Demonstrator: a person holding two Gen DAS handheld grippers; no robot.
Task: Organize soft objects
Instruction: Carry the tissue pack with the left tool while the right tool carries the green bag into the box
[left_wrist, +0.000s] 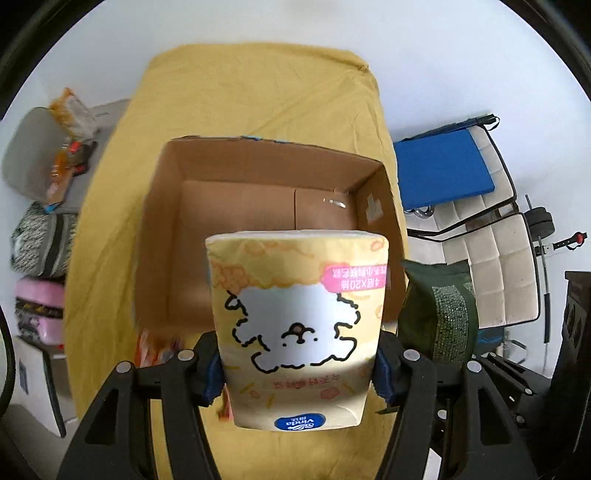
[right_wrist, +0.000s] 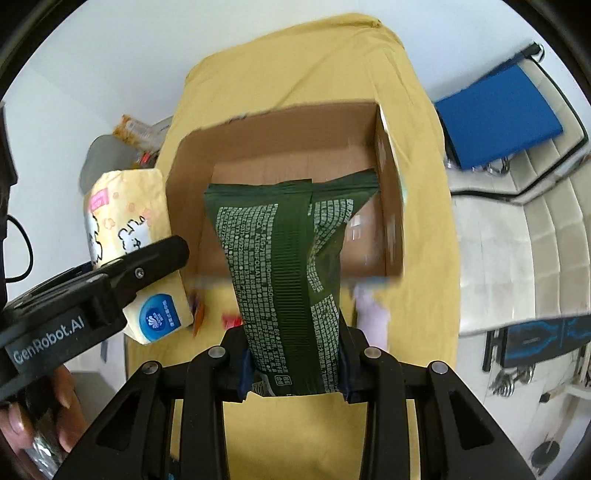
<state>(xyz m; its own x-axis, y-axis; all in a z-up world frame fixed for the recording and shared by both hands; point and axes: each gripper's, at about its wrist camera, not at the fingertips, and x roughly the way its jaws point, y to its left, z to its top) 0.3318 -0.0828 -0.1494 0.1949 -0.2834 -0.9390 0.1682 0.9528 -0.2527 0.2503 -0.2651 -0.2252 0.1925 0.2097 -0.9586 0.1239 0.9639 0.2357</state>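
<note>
While both packs hang over the cardboard box (left_wrist: 258, 206), nothing lies inside it yet.
Left hand-held gripper (left_wrist: 299, 373) clenches the tissue pack (left_wrist: 299, 317); right hand-held gripper (right_wrist: 295, 365) clenches the green pouch (right_wrist: 288, 266); small items wait on the yellow-covered surface (left_wrist: 240, 92).

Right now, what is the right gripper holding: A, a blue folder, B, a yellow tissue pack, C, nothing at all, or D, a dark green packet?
D: in the right wrist view the right gripper is clamped on the dark green packet above the cardboard box; the yellow tissue pack is in the left gripper.
</note>
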